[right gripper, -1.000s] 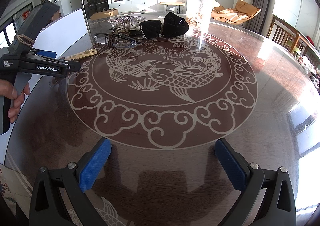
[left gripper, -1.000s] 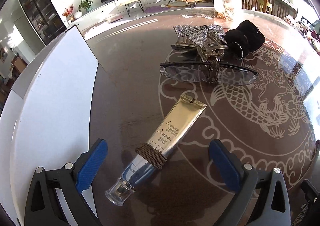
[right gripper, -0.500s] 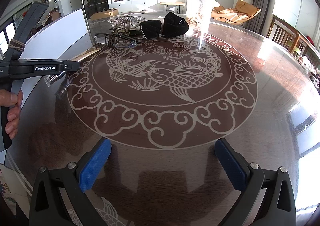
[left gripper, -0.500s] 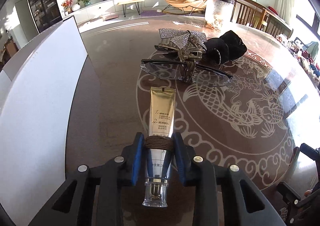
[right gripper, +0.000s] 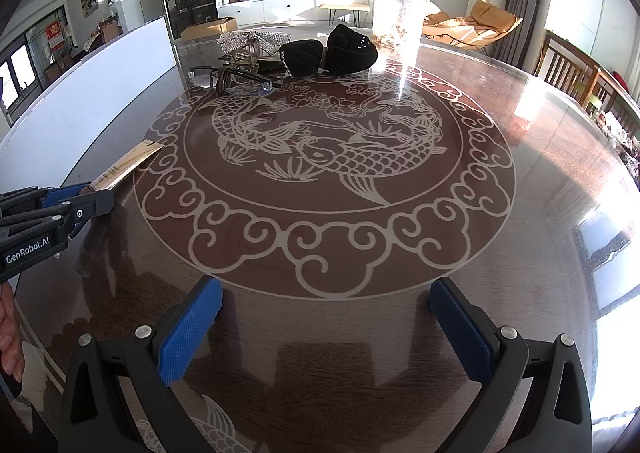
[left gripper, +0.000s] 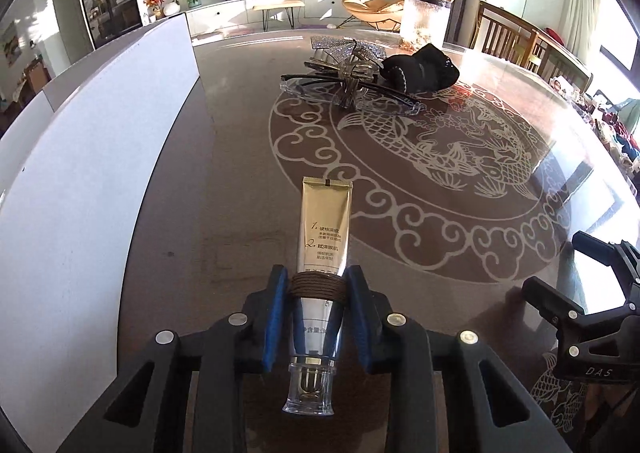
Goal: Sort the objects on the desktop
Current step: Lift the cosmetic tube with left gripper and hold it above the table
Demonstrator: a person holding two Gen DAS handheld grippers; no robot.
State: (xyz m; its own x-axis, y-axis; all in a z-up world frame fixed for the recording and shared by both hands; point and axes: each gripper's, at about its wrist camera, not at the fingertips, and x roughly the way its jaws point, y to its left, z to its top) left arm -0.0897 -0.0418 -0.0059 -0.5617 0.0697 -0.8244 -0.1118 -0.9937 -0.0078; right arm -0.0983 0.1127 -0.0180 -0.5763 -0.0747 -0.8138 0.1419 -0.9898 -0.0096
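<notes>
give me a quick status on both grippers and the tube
Left gripper shut on gold cream tube, at its brown hair-tie band. Right gripper open, empty. Nothing blocking; glasses pile far off.

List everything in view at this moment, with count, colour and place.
tube: one, gold and silver, clear cap, held in the left gripper
hair tie: one, brown, wound round the tube
glasses: one pair, dark frame, far side of the table
silver bow: one, glittery, behind the glasses
black bow: one, beside the silver bow
clear container: one, far edge of the table
white board: one, left edge of the table
table: one, brown, pale fish pattern
left gripper: black, blue pads, shut on the tube
right gripper: black, blue pads, open, nothing between them
</notes>
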